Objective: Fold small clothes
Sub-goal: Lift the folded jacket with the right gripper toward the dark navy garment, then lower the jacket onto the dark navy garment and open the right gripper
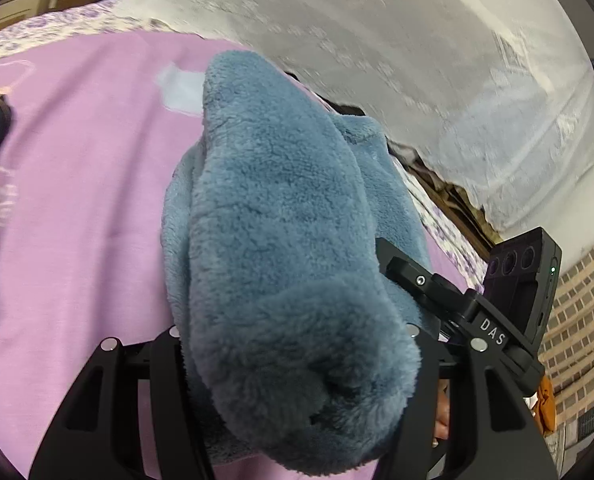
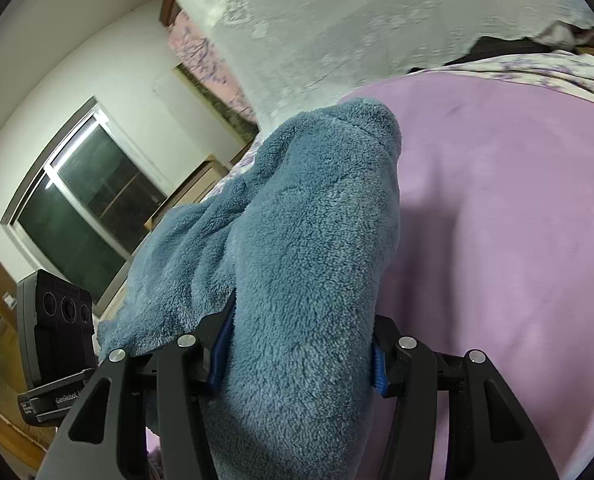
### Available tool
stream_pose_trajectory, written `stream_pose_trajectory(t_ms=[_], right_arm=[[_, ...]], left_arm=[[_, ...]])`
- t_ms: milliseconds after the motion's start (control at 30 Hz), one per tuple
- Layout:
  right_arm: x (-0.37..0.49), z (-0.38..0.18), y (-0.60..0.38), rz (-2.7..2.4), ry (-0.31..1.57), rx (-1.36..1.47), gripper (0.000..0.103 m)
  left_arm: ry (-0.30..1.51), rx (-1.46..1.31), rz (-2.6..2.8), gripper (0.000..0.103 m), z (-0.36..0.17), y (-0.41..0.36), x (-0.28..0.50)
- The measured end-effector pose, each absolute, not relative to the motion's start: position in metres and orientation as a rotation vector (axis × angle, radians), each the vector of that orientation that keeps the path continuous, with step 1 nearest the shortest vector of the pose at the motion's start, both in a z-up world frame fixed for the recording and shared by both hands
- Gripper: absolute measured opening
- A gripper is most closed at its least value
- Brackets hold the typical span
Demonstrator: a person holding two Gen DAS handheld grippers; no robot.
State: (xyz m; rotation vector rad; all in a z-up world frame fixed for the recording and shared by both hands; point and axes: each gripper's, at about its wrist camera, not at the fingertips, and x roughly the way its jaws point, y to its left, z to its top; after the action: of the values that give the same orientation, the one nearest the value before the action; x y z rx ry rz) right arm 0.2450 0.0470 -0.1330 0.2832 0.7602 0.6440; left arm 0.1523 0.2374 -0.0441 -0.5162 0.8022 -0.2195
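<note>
1. Left tongs (image 1: 297,360) clamped on blue fleece garment (image 1: 281,216), frame centre.
2. Right tongs (image 2: 297,352) clamped on the garment (image 2: 297,248).
3. Garment hangs over lilac bed sheet (image 2: 517,220).

My left gripper (image 1: 297,340) is clamped on a thick bunch of the blue fleece garment (image 1: 281,216), its fingers buried in the pile. My right gripper (image 2: 301,356) pinches the same fleece (blue pads (image 2: 379,372) pressing in), and both are tilted.
</note>
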Motion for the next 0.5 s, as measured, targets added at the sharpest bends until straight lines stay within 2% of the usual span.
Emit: stream_pose_trajectory(t_ms=[500], right_arm=[[0.226, -0.099, 0.242, 0.875, 0.798, 0.152, 0.054]], left_arm=[[0.664, -0.605, -0.009, 0.056, 0.012, 0.407, 0.077]])
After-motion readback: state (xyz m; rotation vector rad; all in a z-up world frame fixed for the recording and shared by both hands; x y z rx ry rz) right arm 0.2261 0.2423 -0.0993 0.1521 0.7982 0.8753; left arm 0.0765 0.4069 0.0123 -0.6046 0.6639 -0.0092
